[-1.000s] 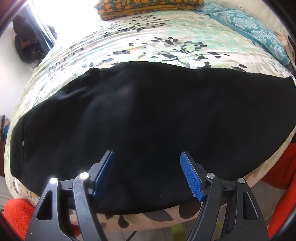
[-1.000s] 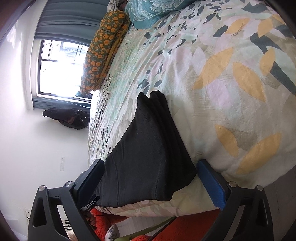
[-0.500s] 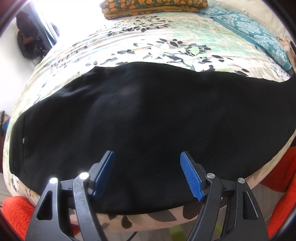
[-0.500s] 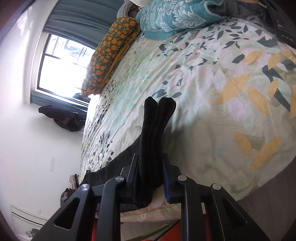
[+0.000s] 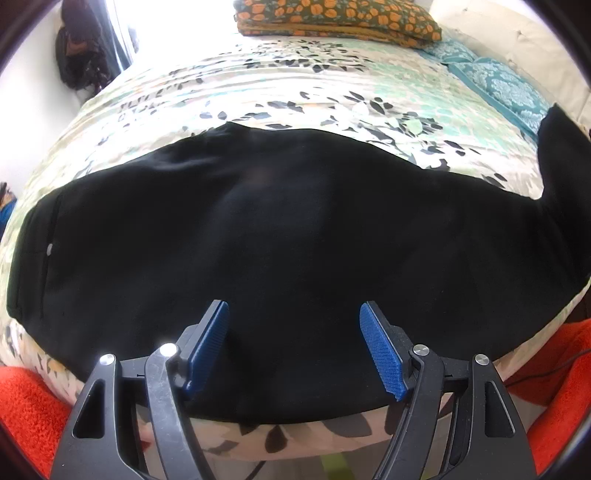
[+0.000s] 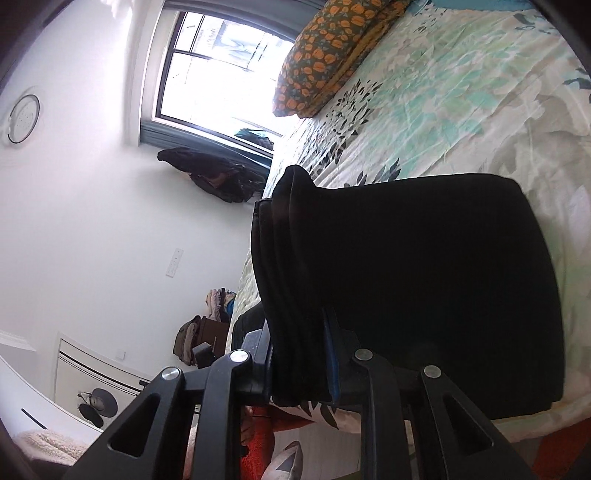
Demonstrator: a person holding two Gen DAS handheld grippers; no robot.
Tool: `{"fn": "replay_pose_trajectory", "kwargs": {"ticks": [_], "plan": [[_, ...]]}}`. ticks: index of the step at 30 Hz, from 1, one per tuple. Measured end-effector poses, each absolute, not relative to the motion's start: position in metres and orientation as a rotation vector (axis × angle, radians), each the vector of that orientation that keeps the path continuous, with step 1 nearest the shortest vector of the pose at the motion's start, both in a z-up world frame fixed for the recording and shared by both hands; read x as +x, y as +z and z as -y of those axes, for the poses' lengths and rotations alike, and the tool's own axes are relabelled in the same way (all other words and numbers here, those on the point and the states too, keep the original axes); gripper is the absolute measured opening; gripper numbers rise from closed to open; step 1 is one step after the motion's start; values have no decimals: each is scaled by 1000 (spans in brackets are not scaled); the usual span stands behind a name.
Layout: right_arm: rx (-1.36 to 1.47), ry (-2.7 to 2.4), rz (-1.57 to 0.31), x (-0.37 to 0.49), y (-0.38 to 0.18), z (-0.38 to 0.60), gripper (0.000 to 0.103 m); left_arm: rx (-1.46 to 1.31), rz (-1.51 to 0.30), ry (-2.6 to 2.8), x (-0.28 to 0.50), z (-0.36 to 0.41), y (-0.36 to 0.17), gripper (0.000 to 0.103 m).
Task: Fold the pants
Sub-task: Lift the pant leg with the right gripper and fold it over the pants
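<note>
Black pants (image 5: 280, 236) lie lengthwise across the floral bedspread (image 5: 295, 96), waistband at the left. My left gripper (image 5: 295, 332) is open and hovers just above the pants' near edge, holding nothing. My right gripper (image 6: 299, 354) is shut on the leg end of the pants (image 6: 424, 288) and holds it lifted off the bed. That raised leg end shows at the far right in the left wrist view (image 5: 557, 155).
An orange-patterned pillow (image 5: 336, 18) and a teal pillow (image 5: 506, 85) lie at the far side of the bed. Red fabric (image 5: 26, 406) lies below the bed's near edge. A window (image 6: 221, 62) and dark clothes (image 6: 218, 177) stand beyond the bed.
My right gripper closed on the leg end and has lifted it up and over toward the waistband. My left gripper stayed open, shifting slightly.
</note>
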State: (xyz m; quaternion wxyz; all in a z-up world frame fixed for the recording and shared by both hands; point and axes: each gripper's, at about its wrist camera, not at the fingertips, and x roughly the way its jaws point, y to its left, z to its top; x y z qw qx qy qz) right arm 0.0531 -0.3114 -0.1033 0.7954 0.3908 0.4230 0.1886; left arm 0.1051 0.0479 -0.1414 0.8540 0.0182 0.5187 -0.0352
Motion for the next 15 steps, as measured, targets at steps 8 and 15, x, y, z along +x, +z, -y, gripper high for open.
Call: {"fn": "replay_pose_trajectory", "kwargs": {"ticks": [8, 15], "plan": [[669, 423, -1097, 84, -175, 164, 22, -59, -1088, -40, 101, -85, -140, 76], [514, 398, -1042, 89, -174, 118, 22, -227, -1079, 3, 106, -119, -135, 76]]}}
